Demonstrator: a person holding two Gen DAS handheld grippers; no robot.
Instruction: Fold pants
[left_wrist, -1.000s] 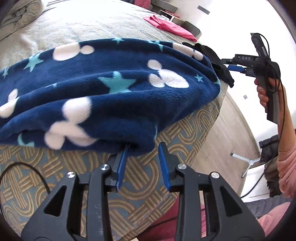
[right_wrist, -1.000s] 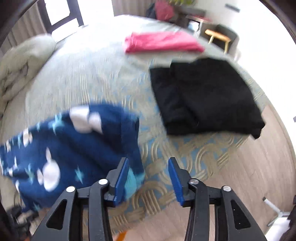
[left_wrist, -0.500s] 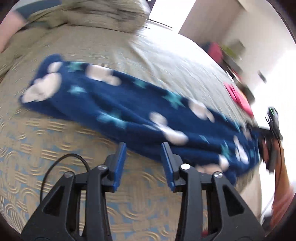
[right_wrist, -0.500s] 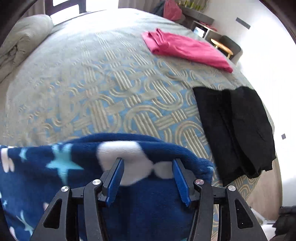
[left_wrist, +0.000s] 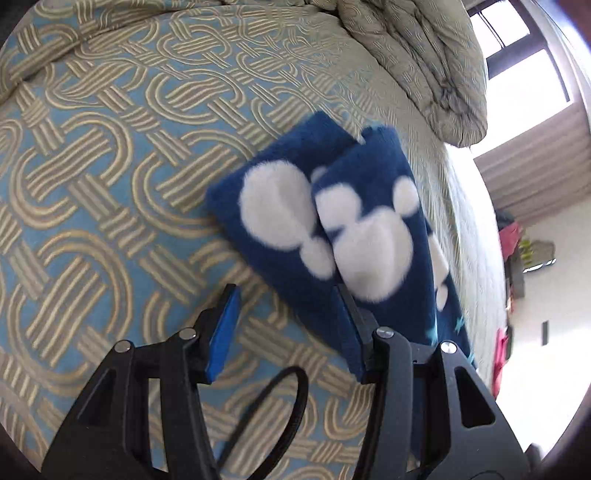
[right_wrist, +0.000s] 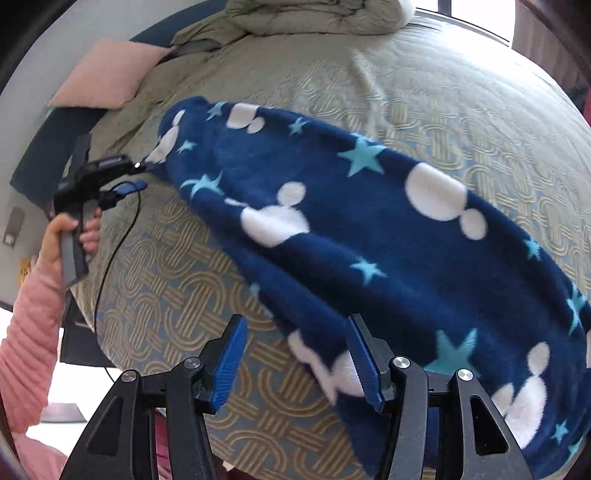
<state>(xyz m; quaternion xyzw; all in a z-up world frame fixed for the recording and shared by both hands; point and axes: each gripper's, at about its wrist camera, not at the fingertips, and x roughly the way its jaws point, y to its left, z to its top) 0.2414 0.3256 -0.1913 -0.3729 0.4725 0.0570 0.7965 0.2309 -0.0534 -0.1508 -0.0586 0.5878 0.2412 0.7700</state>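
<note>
The navy fleece pants (right_wrist: 369, 229) with white mouse heads and teal stars lie lengthwise on the patterned bedspread (right_wrist: 166, 306). In the left wrist view the leg cuffs (left_wrist: 325, 221) lie stacked just ahead of my left gripper (left_wrist: 288, 317), which is open, its right finger against the cloth edge. My right gripper (right_wrist: 299, 354) is open over the near edge of the wide end of the pants. The right wrist view also shows the left gripper (right_wrist: 125, 177) at the far cuff end, held by a hand.
A bunched grey-green duvet (left_wrist: 424, 62) lies at the head of the bed, also in the right wrist view (right_wrist: 314, 14). A pink pillow (right_wrist: 107, 74) sits at the bed's far left corner. A black cable (left_wrist: 273, 410) loops below the left gripper.
The left gripper has swung from the pants' middle to the cuff end. The right gripper has turned to look along the pants; the black and pink clothes have left its view.
</note>
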